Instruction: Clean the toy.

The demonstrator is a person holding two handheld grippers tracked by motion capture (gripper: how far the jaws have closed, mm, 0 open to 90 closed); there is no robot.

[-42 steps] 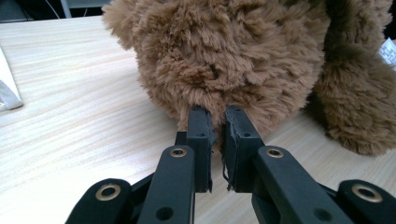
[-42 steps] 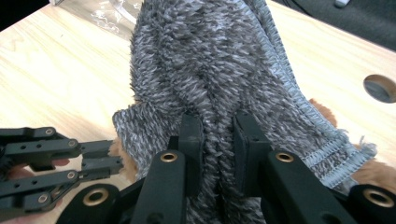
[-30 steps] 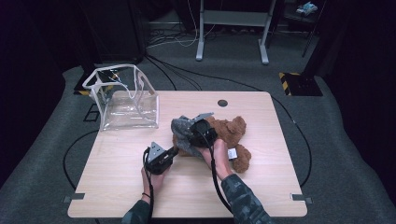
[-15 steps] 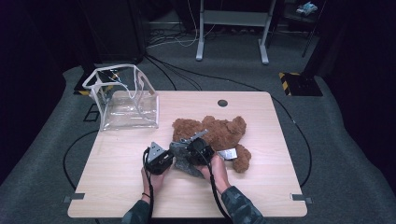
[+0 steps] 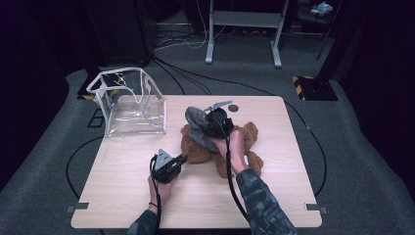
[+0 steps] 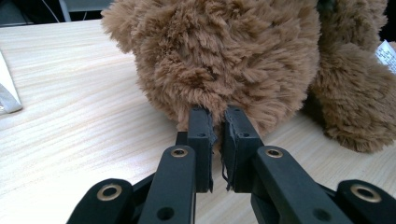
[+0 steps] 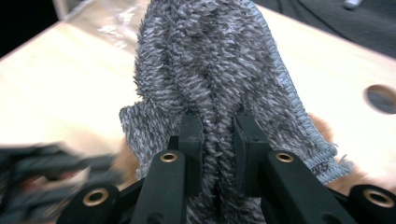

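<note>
Place: a lab or recording studio, not a home.
Desk [image 5: 122, 196]: one bare light-wood top standing alone mid-floor, with a round cable hole [image 5: 233, 107] near its far edge.
Floor: grey carpet [image 5: 44, 166] all round, with black cables [image 5: 73, 161] looping past the desk's left and right edges.
Floor marks: grey tape pieces [image 5: 313, 207] at the desk's near corners; yellow-and-black hazard tape [image 5: 298, 79] beyond the far right corner.
Surroundings: dark, curtain-like black on every side.
Equipment: grey metal stand legs [image 5: 242, 19] behind the far edge, with more wires beneath.
Handheld rigs: cabled black devices in a person's hands [image 5: 235, 152].
</note>
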